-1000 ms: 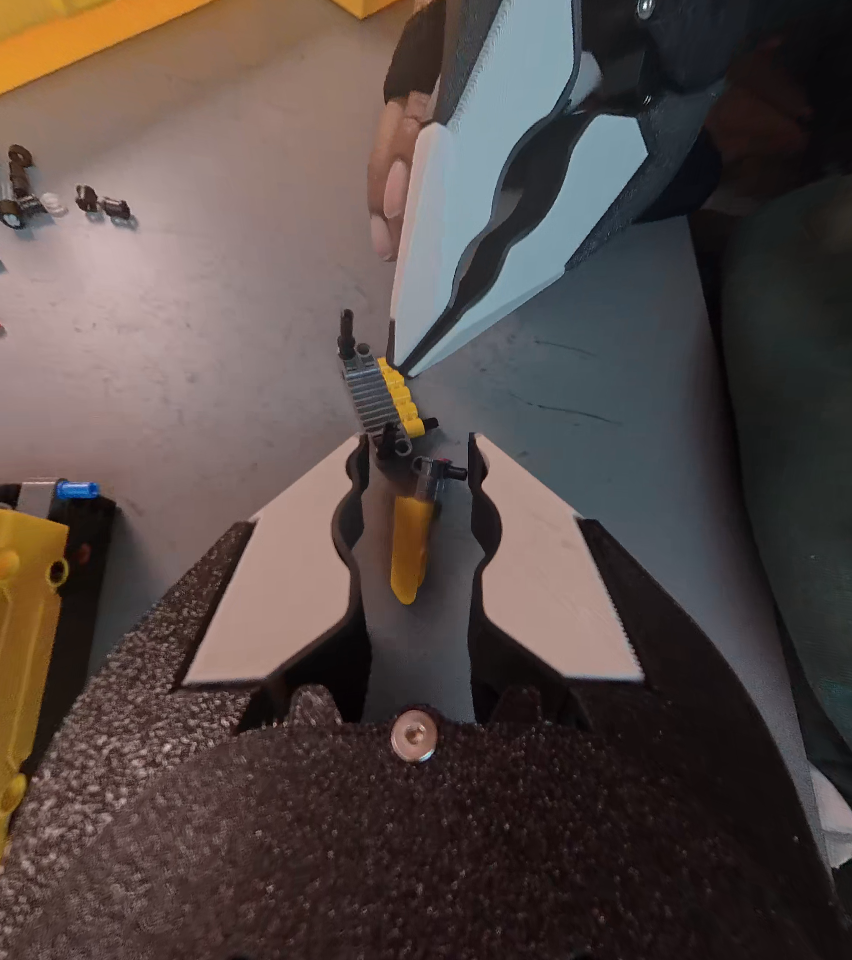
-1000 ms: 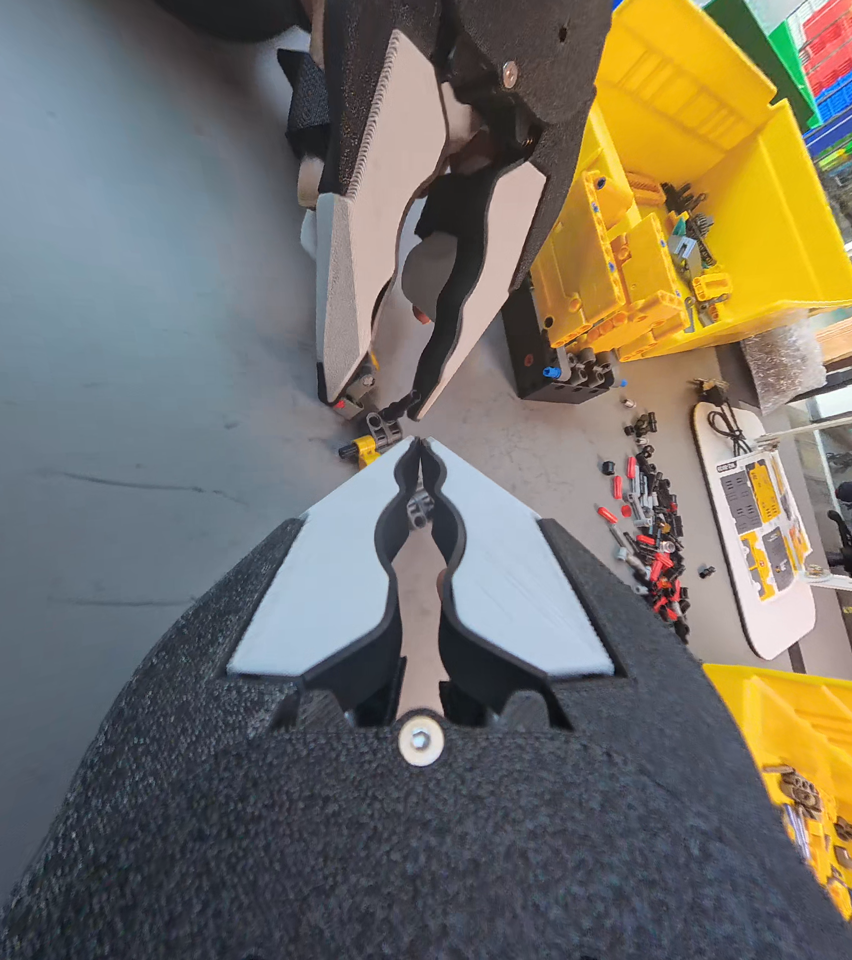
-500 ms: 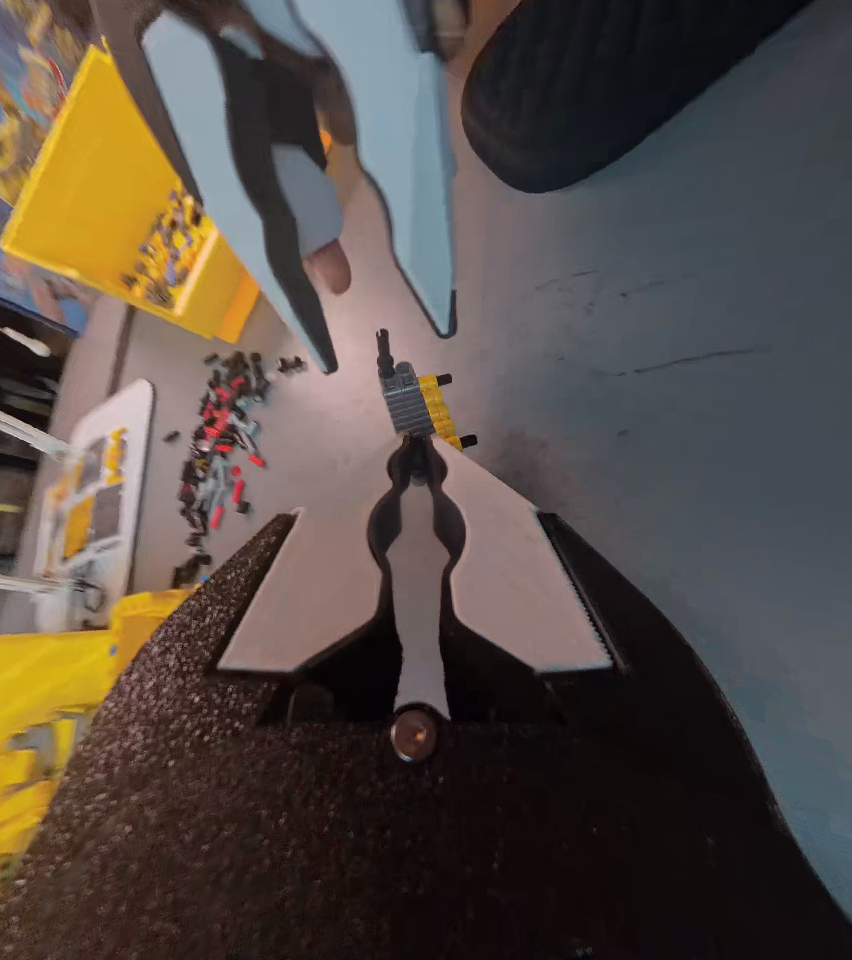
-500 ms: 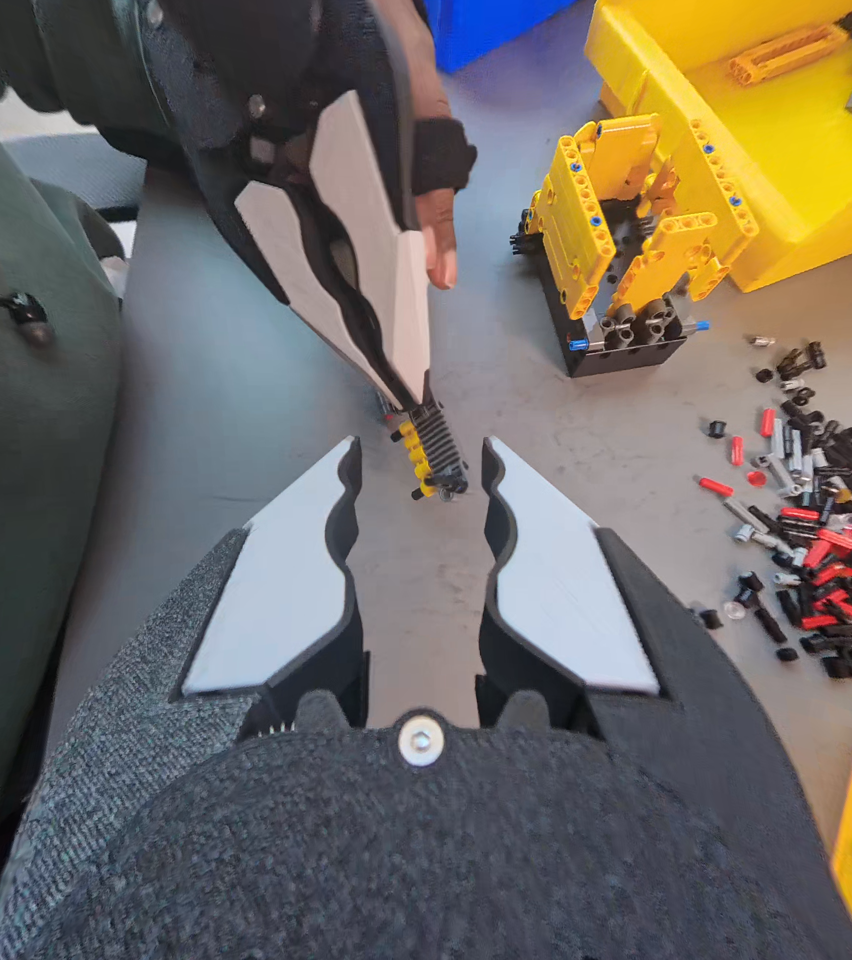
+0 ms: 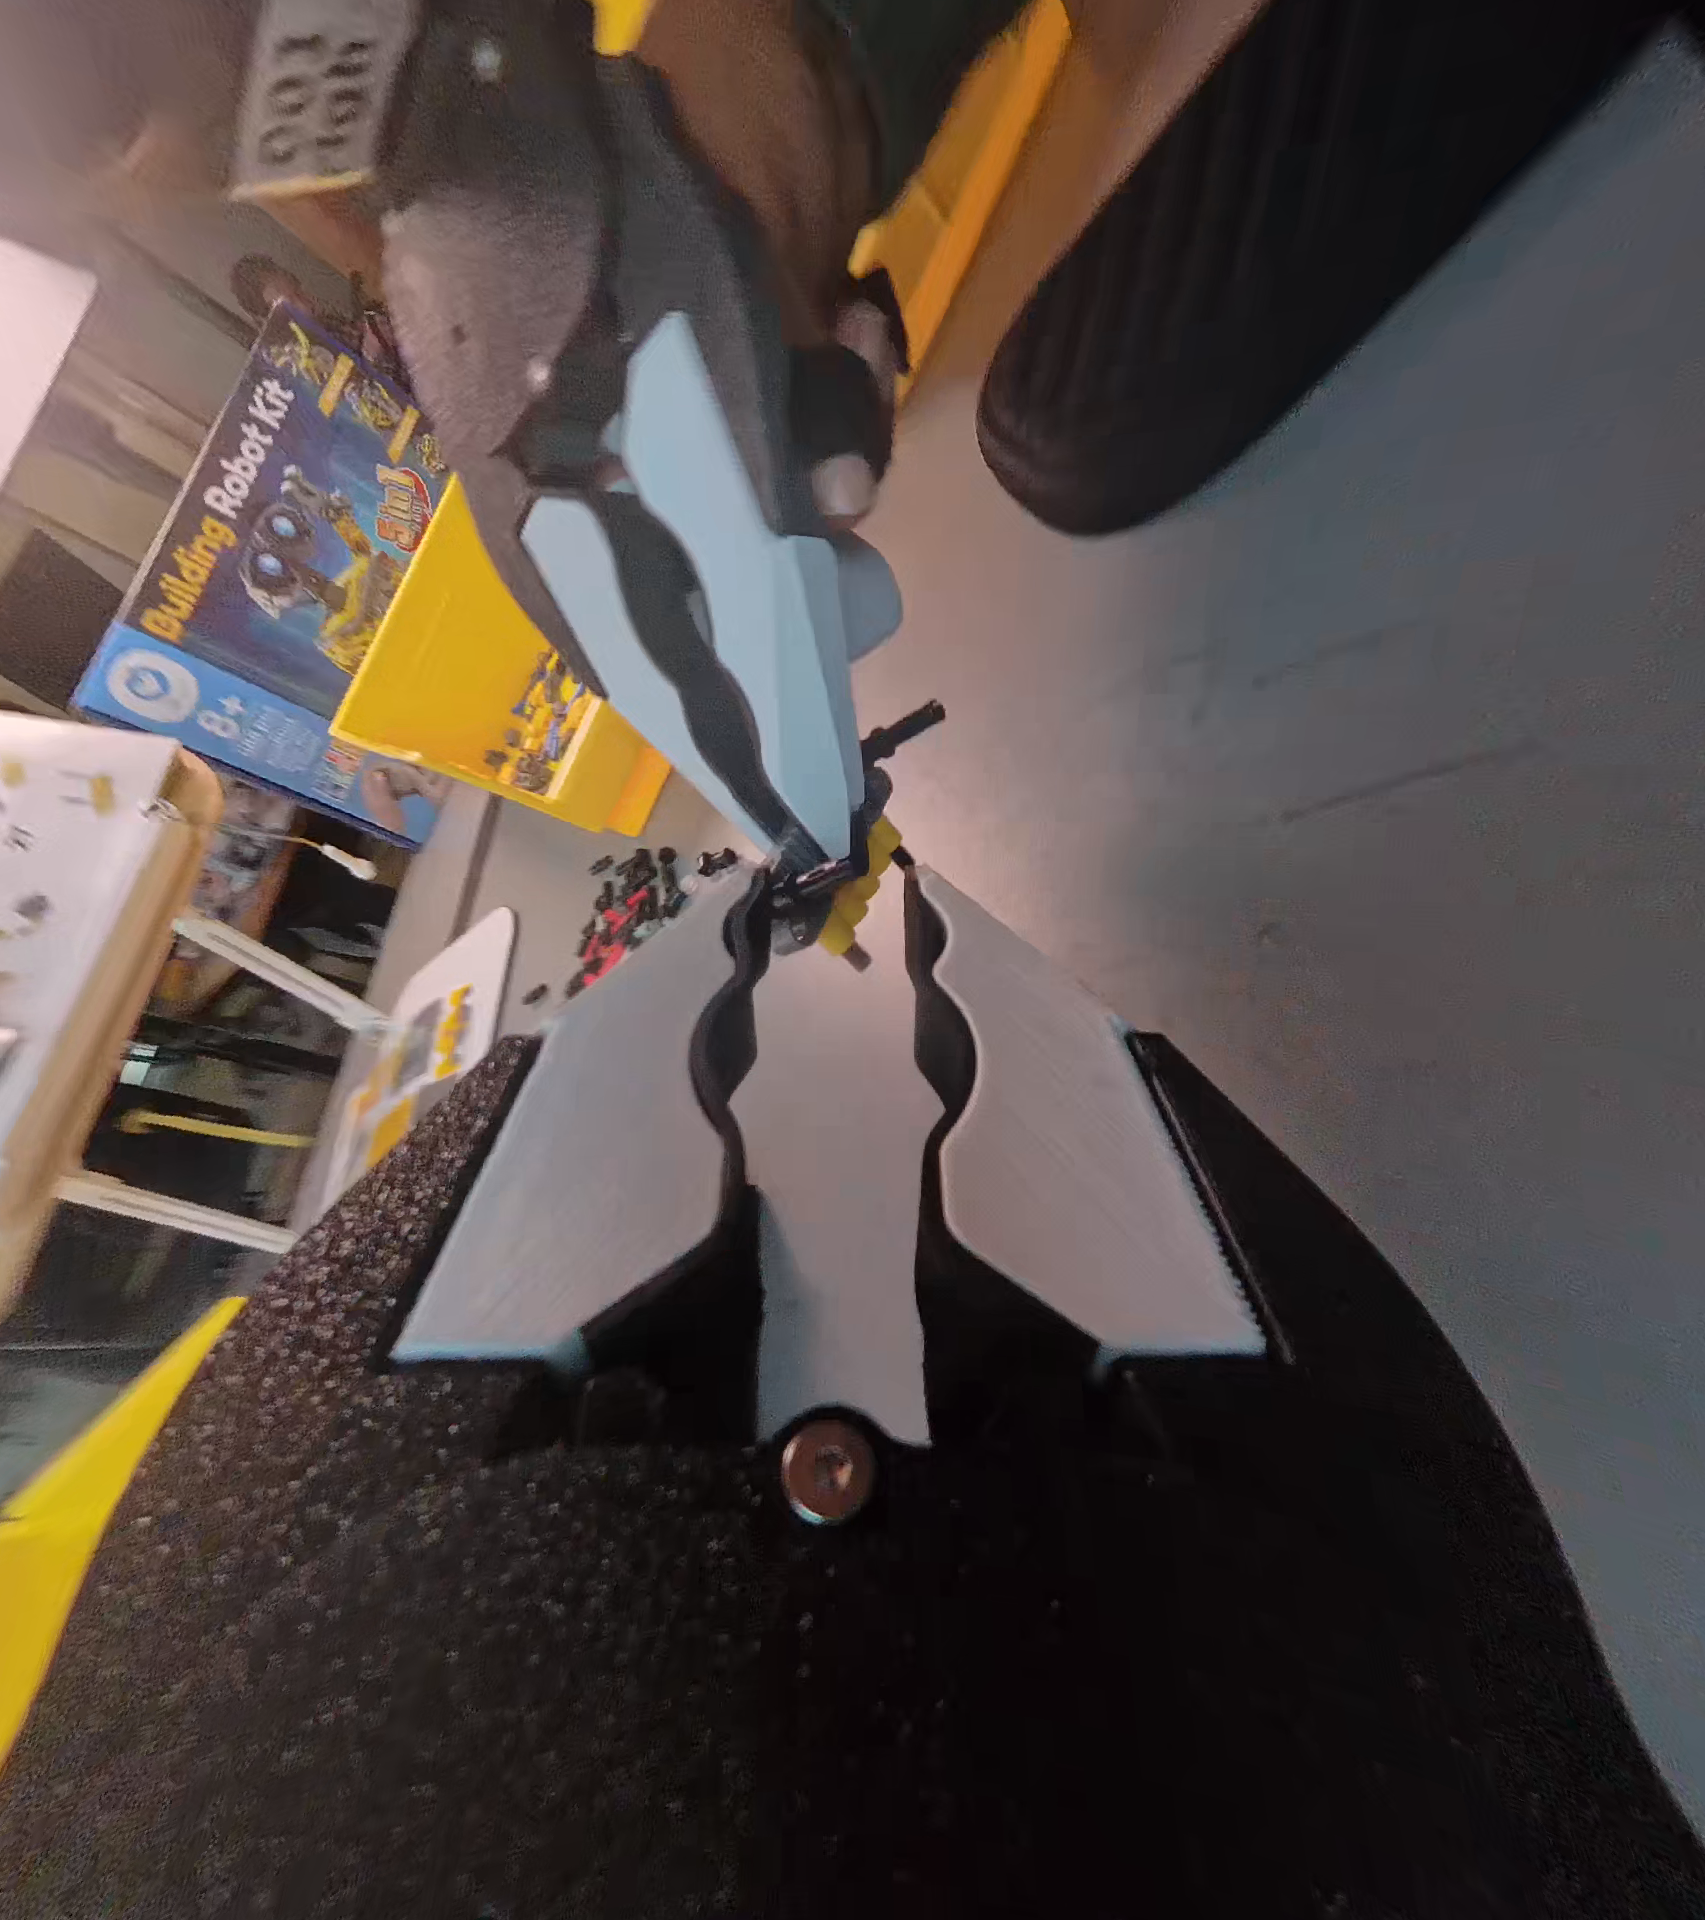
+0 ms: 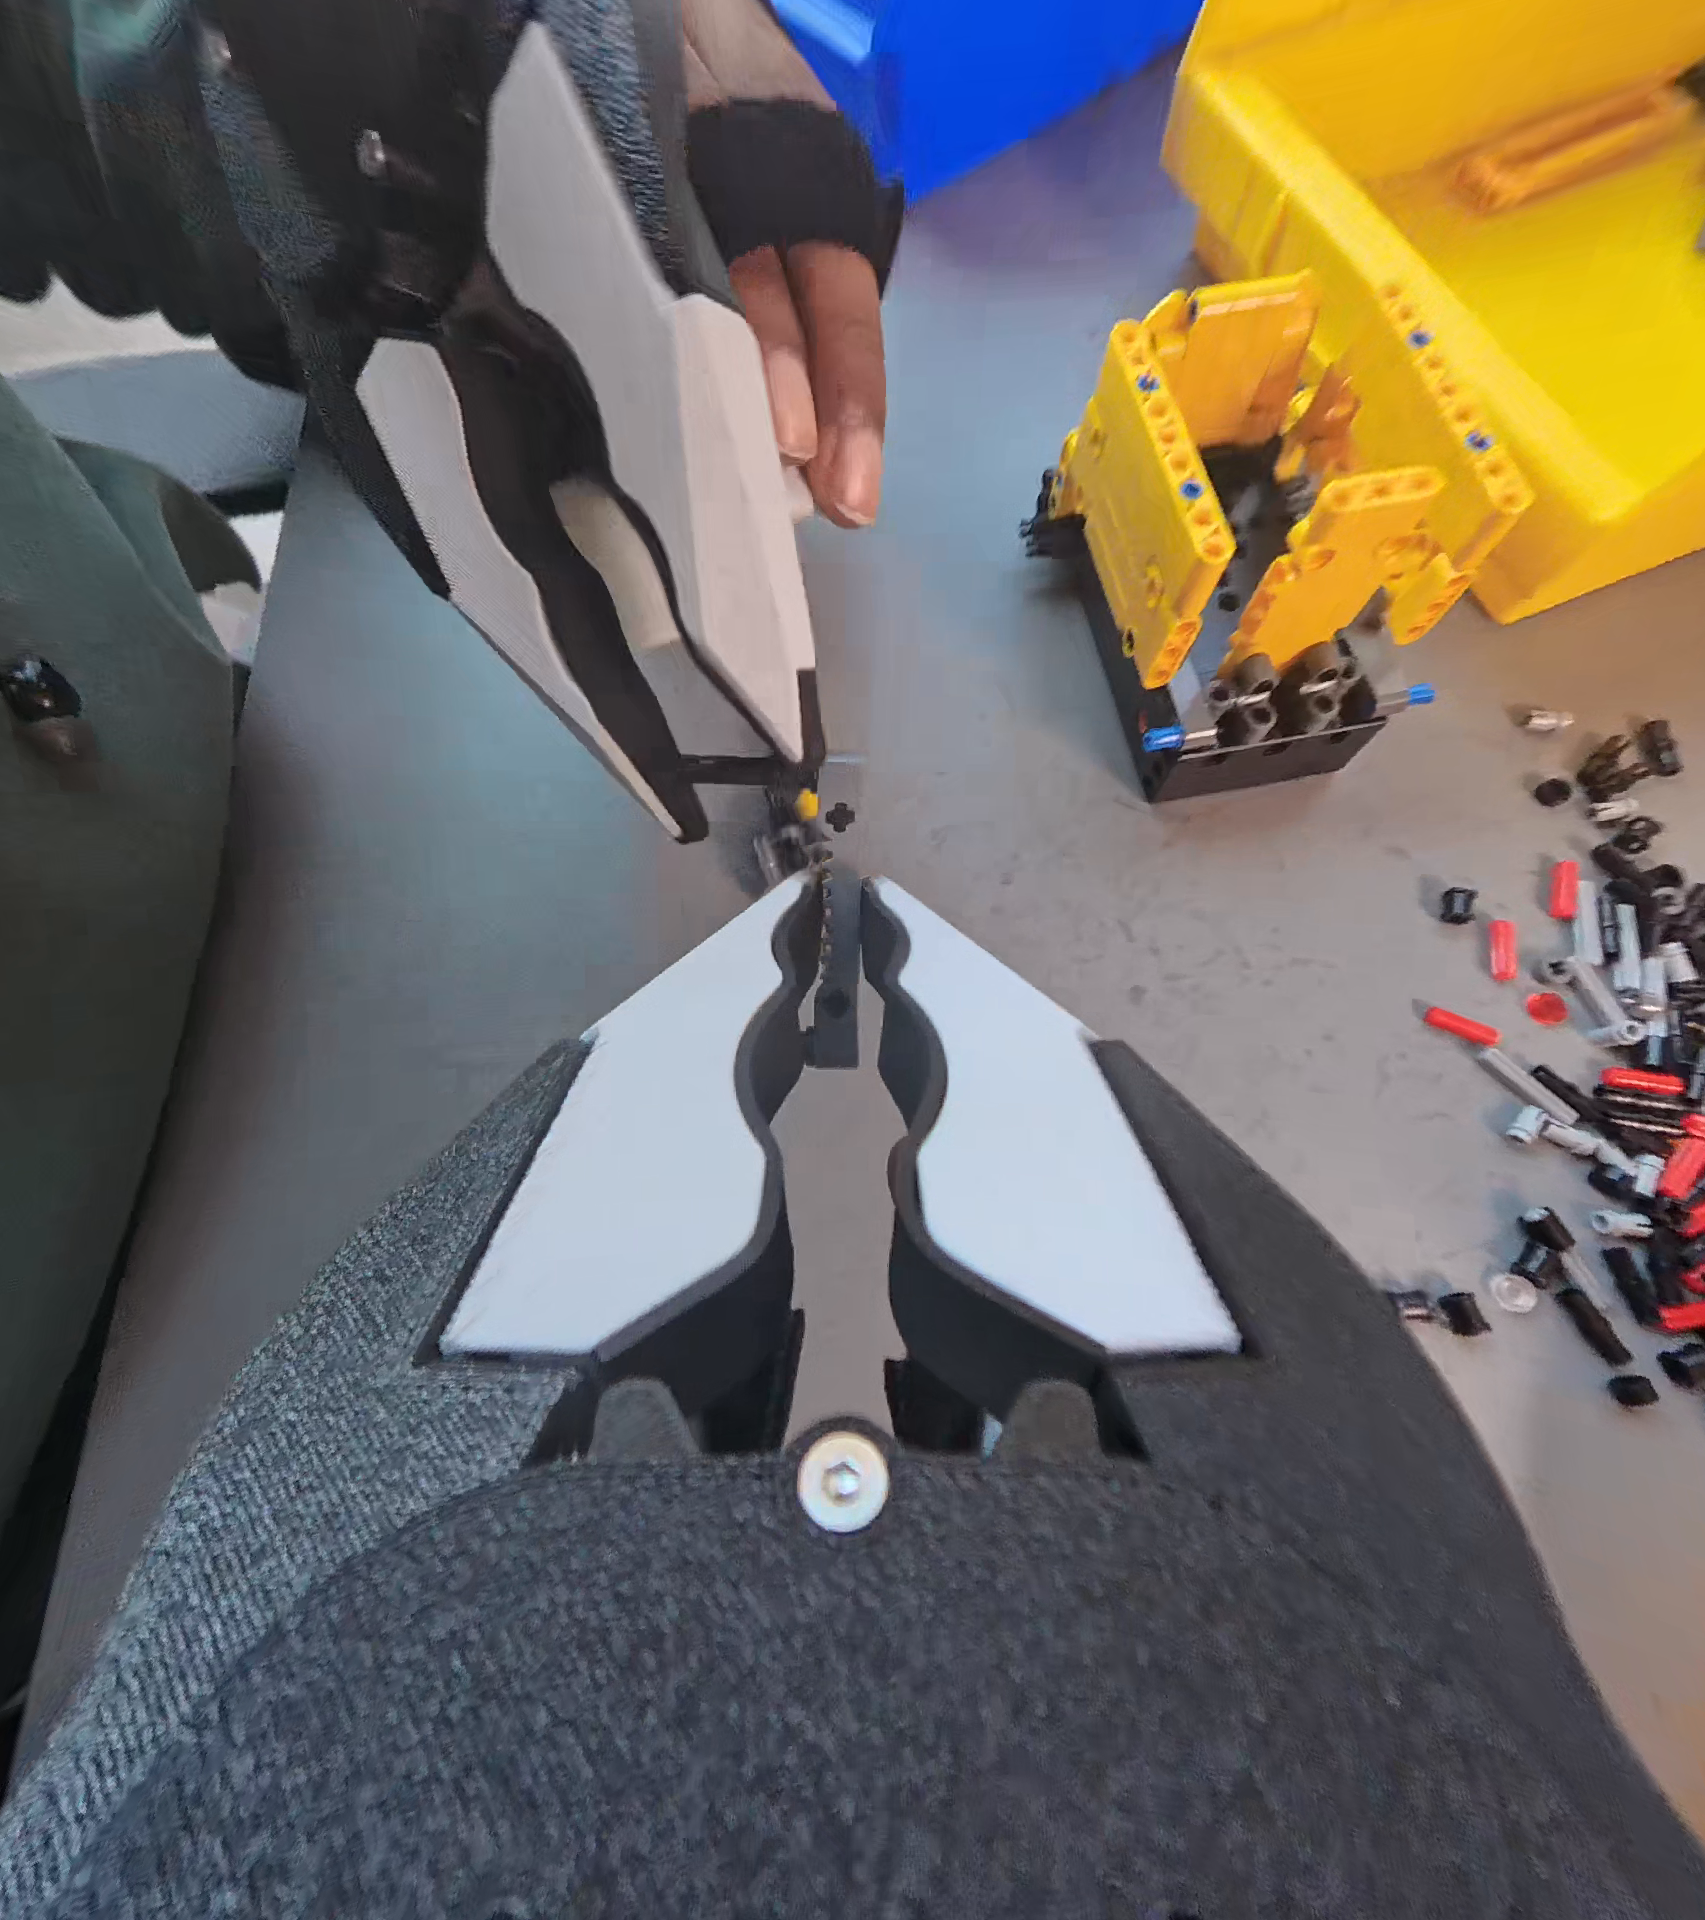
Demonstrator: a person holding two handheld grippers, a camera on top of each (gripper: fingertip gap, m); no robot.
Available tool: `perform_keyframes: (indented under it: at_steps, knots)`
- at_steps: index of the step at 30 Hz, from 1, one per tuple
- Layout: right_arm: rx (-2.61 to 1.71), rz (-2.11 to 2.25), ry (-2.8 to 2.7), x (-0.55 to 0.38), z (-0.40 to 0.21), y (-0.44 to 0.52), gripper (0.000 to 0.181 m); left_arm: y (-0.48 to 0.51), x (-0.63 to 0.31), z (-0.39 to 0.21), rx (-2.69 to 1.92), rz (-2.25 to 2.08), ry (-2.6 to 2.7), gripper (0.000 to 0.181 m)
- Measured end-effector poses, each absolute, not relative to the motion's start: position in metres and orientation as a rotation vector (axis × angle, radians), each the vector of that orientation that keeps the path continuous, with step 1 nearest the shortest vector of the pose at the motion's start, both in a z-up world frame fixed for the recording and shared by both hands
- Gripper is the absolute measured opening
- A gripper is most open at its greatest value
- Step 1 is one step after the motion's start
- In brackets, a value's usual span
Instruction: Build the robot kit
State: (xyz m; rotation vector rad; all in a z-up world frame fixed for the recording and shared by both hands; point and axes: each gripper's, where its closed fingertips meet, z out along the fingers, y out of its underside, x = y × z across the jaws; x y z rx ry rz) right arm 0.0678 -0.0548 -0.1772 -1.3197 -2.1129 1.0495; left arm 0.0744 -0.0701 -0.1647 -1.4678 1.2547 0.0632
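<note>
Left of the yellow model [image 6: 1274, 520], the right gripper [image 6: 835, 883] now clamps the toothed assembly [image 6: 832, 997], while the fingers of the left gripper [image 5: 832, 888] have parted around it.

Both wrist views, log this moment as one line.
right gripper: shut on small black-and-yellow toothed brick assembly | left gripper: open, at its other end | grey tabletop: loose red-black pins

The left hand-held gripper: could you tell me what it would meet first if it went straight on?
Probably the small yellow-and-black brick assembly at its tips, held by the right hand-held gripper; depth is uncertain.
</note>
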Motion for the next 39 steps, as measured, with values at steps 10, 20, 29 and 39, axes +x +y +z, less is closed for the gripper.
perform_keyframes:
  at_steps: [10,20,29,39]
  knots:
    - [-1.170,1.403,-1.604,0.059,-0.120,-0.043,0.006,-0.069,0.059,-0.110,-1.518,-0.745,0.763,0.032]
    - [-1.012,1.404,-1.697,0.052,-0.133,-0.067,0.005,-0.064,0.070,-0.140,-1.651,-0.695,0.868,0.020]
    - [-0.996,1.390,-1.727,0.055,-0.138,-0.070,0.006,-0.068,0.071,-0.144,-1.647,-0.765,0.885,0.019]
    - [-1.036,1.344,-1.730,0.056,-0.143,-0.065,0.006,-0.068,0.061,-0.143,-1.642,-0.812,0.837,0.007]
